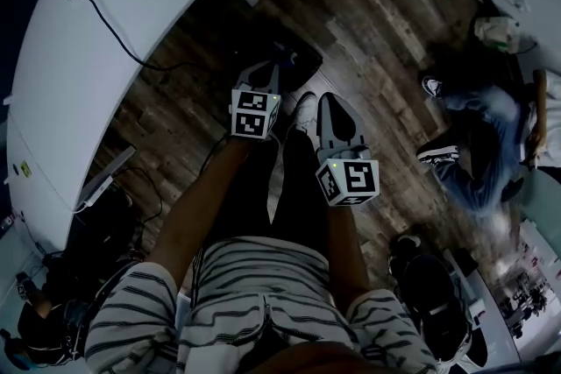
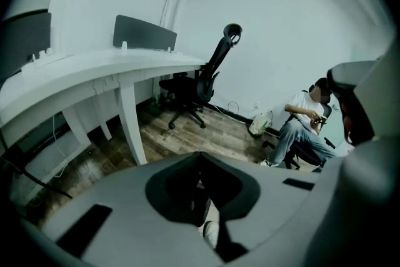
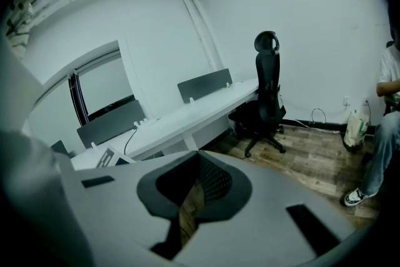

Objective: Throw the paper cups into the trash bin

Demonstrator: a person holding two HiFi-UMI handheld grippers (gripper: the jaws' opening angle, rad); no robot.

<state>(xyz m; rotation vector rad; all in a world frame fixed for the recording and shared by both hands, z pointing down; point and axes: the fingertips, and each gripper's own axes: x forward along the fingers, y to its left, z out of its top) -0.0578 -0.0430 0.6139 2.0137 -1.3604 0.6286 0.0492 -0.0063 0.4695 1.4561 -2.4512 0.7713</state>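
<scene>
Closed and empty, my left gripper (image 1: pixel 268 67) and right gripper (image 1: pixel 327 101) hover above the wood floor (image 1: pixel 377 31), no paper cup in sight, so finding one comes next, I judge.

Both arms bare below striped sleeves. Left forearm (image 1: pixel 195 210) and right forearm (image 1: pixel 348 254) reach forward, close together in front of the torso.

Left gripper (image 1: pixel 266 70) sits a little ahead of right gripper (image 1: pixel 331 103). They are side by side, near but not touching, and both point away from the body, tilted down. Each marker cube faces up toward the head view.

Left gripper view: jaws together, nothing between them.

Right gripper view: jaws meet at the tips, nothing between them.
</scene>
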